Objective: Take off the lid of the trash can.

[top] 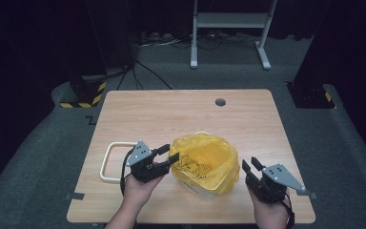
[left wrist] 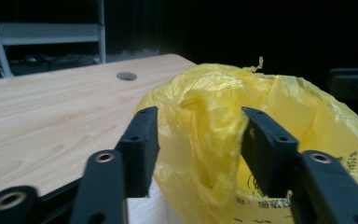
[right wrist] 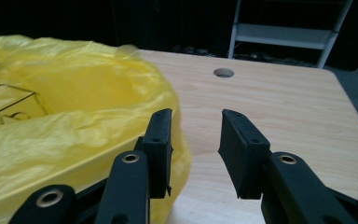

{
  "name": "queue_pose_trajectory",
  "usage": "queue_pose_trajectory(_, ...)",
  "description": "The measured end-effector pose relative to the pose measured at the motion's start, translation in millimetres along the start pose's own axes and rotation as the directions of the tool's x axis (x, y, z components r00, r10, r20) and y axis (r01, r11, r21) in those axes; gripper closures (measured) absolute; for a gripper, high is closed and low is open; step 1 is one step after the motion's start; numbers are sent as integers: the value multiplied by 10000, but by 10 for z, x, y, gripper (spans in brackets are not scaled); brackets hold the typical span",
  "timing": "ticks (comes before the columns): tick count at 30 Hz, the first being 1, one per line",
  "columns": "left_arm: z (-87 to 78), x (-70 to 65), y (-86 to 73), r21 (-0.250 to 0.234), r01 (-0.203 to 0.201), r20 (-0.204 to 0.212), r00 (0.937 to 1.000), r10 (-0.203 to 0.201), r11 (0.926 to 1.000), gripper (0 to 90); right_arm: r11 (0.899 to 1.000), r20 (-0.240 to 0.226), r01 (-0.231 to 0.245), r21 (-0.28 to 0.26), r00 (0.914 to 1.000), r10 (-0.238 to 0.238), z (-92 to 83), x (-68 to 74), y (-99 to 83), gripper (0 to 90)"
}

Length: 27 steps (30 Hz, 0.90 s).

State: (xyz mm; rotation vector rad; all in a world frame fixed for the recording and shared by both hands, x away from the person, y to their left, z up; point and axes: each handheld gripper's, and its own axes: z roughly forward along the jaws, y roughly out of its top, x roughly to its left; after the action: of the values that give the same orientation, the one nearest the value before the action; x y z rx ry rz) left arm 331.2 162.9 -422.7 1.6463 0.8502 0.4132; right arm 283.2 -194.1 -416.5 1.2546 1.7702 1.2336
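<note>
High view: thin yellow plastic bag point(top: 205, 160) lining a white bin, sitting between two hand-held grippers.
Left gripper point(top: 167, 155), jaws parted, straddles a bag fold unpinched; right gripper point(top: 250, 166) stands open and empty beside it. Likely releasing; next, pull clear.

place: looks like a lab or test studio
clues: black curtains point(top: 38, 38) around wooden table point(top: 171, 114), hazard-striped stand base point(top: 83, 98) beside it

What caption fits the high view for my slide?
Two hand-held grippers, left gripper and right gripper, flank a yellow bag lining a white bin.
</note>
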Motion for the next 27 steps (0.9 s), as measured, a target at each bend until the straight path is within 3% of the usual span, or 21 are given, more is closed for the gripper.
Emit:
queue_pose_trajectory(3, 30, 9, 0, 52, -179, -105, 9998, 180, 9998, 615, 9996, 10, 30, 285, 10000, -31, 35, 55, -33, 641)
queue_pose_trajectory(7, 114, 29, -45, 357, 103, -24, 9999, -102, 9993, 685, 9992, -91, 77, 399, 9999, -73, 82, 90, -71, 634)
queue_pose_trajectory(10, 131, 28, -57, 418, 73, 17, 10000, -74, 9991, 695, 9987, -102, -467, -217, 9989, 464, 43, 69, -29, 634)
queue_pose_trajectory(12, 130, 24, -50, 395, 39, 6, 10000, -39, 9992, 695, 9942, -350, -954, -506, 9950, 937, 12, 79, 15, 635)
queue_pose_trajectory(16, 119, 18, -43, 338, 21, -25, 10000, -20, 9994, 689, 9881, -622, -1529, -188, 9865, 1515, 122, 174, 47, 598)
queue_pose_trajectory(19, 82, 21, -10, 39, 77, -3, 10000, -77, 10000, 642, 9890, -575, -1436, 361, 9877, 1456, 240, 220, 5, 582)
queue_pose_trajectory(21, 53, 25, 16, -161, 106, 0, 9999, -106, 9998, 627, 9895, -614, -1399, 376, 9880, 1420, 268, 225, -1, 586)
queue_pose_trajectory(24, 29, 40, 32, -219, 41, -109, 9999, -43, 9998, 664, 9936, -622, -1041, 438, 9923, 1067, 274, 233, 18, 598)
queue_pose_trajectory(27, 26, 93, -1, -153, 297, -262, 9992, -301, 9994, 692, 9959, -755, -764, 479, 9939, 799, 280, 229, 32, 619)
